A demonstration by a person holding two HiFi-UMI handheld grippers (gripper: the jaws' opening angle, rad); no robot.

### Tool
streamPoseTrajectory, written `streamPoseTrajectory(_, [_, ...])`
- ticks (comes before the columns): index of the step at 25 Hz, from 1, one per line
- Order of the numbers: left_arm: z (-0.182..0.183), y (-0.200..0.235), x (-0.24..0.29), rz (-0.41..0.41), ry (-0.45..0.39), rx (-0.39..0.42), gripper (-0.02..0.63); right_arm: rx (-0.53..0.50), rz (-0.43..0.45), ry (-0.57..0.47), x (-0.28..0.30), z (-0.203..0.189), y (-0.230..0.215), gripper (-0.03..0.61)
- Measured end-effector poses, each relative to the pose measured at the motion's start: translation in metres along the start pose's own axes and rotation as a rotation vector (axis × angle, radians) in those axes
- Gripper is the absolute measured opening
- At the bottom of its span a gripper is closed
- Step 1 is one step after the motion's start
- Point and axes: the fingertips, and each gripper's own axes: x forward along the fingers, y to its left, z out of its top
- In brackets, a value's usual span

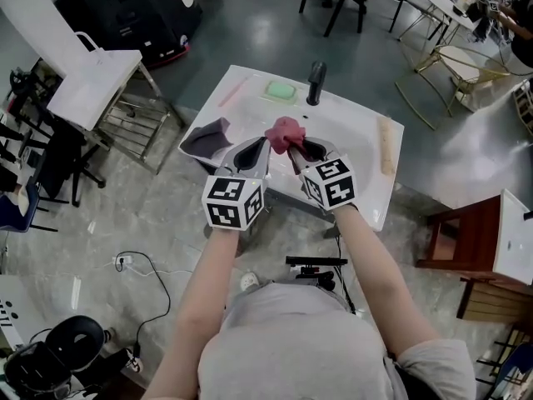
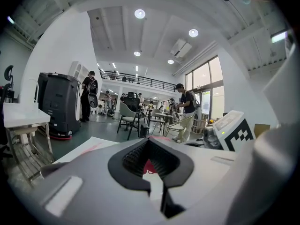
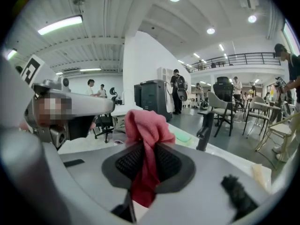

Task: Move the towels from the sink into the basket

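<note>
1. Pink-red towel of soft, napped cloth, bunched into a rounded lump with loose folds. It sits over the middle of the white, glossy, rectangular sink.
2. Right gripper: jaws closed most of the way, with the black ribbed pads pinching the pink-red towel. In the right gripper view the cloth bulges above the pads and a darker, creased tail hangs below them.
3. Left gripper: smooth grey fingers lined with black dimpled rubber. In the left gripper view the jaws stand a narrow slit apart with nothing gripped; white basin and a bit of red cloth show through the slit. It lies just beside the right gripper, at its 9 o'clock.
4. Grey-mauve towel, limp and flat-folded, lies at the sink's 9 o'clock, draped at the rim.
5. Black matte tap, an upright post, stands at the sink's 12 o'clock.
6. Pale green rounded rectangular block lies on the ledge at 11 o'clock, close to the tap.
7. Long beige rough-looking strip lies along the ledge at 3 o'clock.
8. Each gripper carries a white cube with black square markers, nearest the person's wrists.
</note>
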Motion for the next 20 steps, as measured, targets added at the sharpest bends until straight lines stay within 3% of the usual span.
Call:
streamPoseTrajectory(9, [0.005, 0.022, -0.029, 0.049, -0.037, -0.007, 0.006, -0.015, 0.009, -0.053, -0.006, 0.026, 0.028, 0.075])
streamPoseTrajectory(20, [-0.006, 0.060, -0.074, 0.154, -0.052, -0.057, 0.006, -0.034, 0.080, -0.072, 0.004, 0.038, 0.078, 0.075])
